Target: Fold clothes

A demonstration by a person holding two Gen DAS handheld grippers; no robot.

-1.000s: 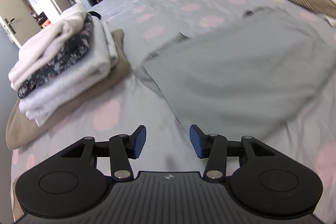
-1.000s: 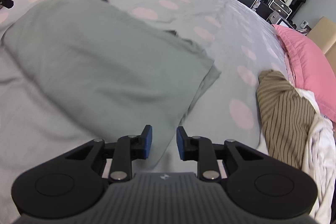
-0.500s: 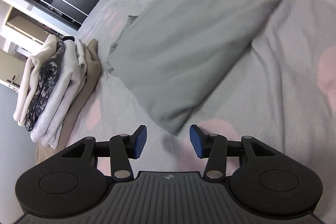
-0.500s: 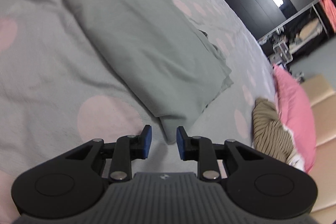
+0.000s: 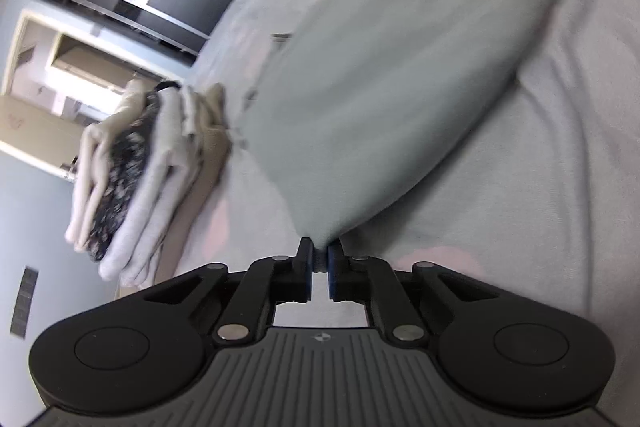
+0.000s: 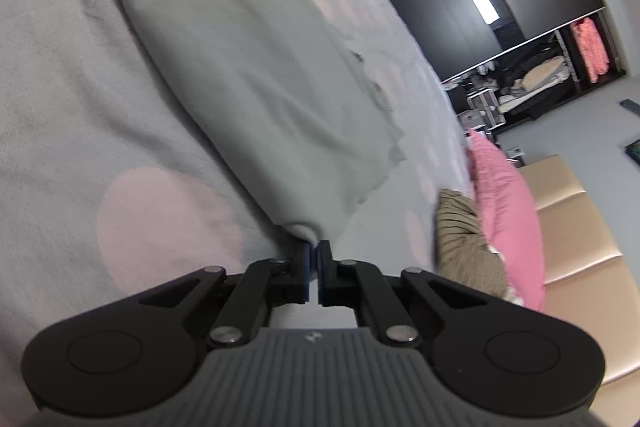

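Grey-green garment point(image 5: 392, 75), folded over on itself, lies flat on my bed point(image 5: 560, 187), whose grey cover carries pale pink dots. My left claw point(image 5: 319, 259) has just closed and now pinches one near corner of the cloth between its blue pads; my right claw point(image 6: 314, 263) has likewise just closed, clamped on the other near corner. Beyond my left claw, a stack of folded clothes point(image 5: 132, 179) rests near the bed's edge. To the right, a striped brown garment point(image 6: 464, 239) lies crumpled against a pink pillow point(image 6: 508, 211).
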